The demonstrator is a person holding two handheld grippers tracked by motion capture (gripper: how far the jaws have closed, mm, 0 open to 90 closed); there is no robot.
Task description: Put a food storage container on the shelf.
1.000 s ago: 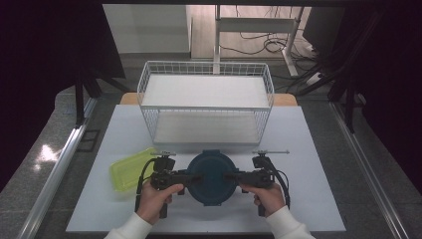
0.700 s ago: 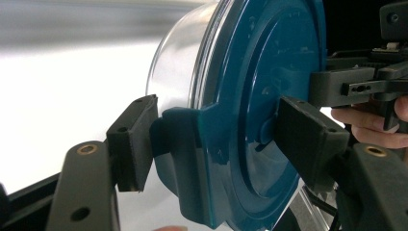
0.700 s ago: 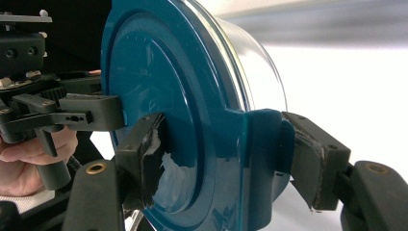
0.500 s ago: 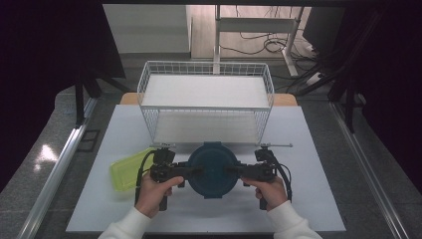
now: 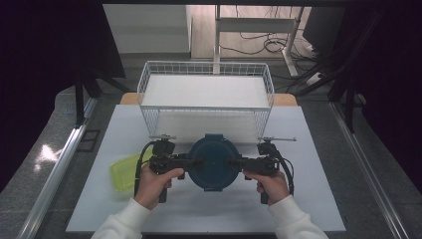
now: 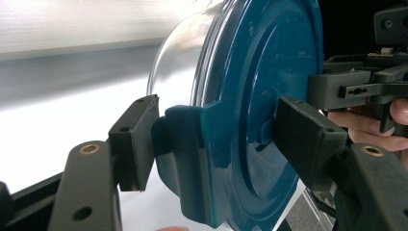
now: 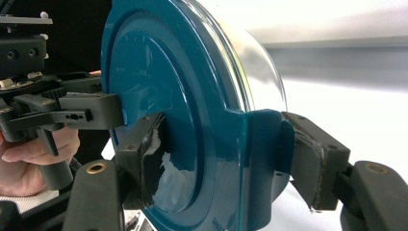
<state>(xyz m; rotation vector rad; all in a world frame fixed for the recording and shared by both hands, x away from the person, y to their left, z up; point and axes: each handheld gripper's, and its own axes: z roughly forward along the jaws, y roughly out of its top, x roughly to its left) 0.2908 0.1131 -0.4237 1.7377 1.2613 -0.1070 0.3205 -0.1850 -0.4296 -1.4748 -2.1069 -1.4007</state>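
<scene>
We count one round blue-lidded container (image 5: 214,162), one wire basket (image 5: 206,94), one green lid (image 5: 124,172), and two hand-held grippers on one desk (image 5: 308,209).

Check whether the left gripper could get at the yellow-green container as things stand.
Probably not yet: the left gripper is clamped on the teal-lidded bowl, shared with the right gripper. The yellow-green container lies close beside the left hand, with nothing between them.
</scene>
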